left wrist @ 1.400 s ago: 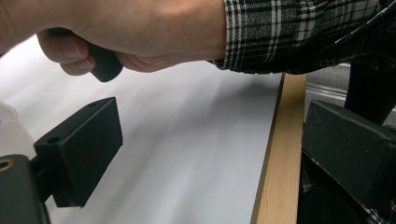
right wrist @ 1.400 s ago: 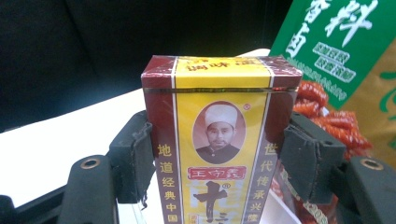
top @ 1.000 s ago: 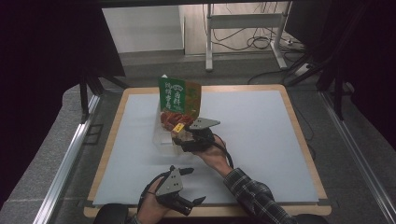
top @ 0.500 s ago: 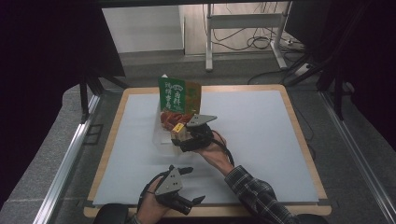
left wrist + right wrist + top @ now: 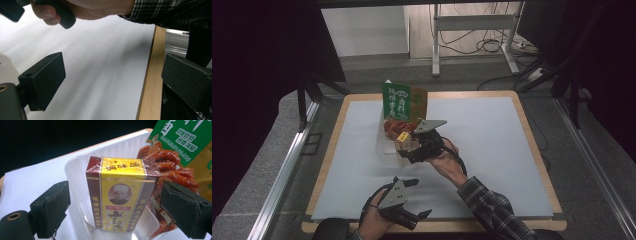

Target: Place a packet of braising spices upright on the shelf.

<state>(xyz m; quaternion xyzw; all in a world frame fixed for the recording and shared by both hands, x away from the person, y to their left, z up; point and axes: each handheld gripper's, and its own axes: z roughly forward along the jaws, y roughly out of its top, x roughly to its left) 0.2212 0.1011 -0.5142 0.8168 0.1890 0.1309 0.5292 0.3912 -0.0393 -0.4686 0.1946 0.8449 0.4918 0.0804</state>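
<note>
A yellow and maroon box [image 5: 120, 195] stands upright in a clear white plastic tray [image 5: 77, 170]. My right gripper [image 5: 117, 215] is open around the box. Its jaws have just been opening, and the pads stand off the box's sides. From above, the box [image 5: 402, 138] stands in front of a green packet [image 5: 394, 102], with the right gripper [image 5: 408, 150] beside the tray [image 5: 384, 146]. Red snack strips [image 5: 170, 167] lie in the tray behind the box. My left gripper [image 5: 421, 197] rests open near the table's front edge with nothing between its fingers.
A white mat [image 5: 492, 150] covers the wooden table, whose front edge [image 5: 147, 87] runs beside my left gripper [image 5: 110, 85]. The other hand [image 5: 82, 10] and its plaid sleeve cross the top of the left gripper view. Dark frames and cables stand beyond the table.
The right gripper has barely shifted by the tray, and the box stands in the same spot. The left hand has kept still.
</note>
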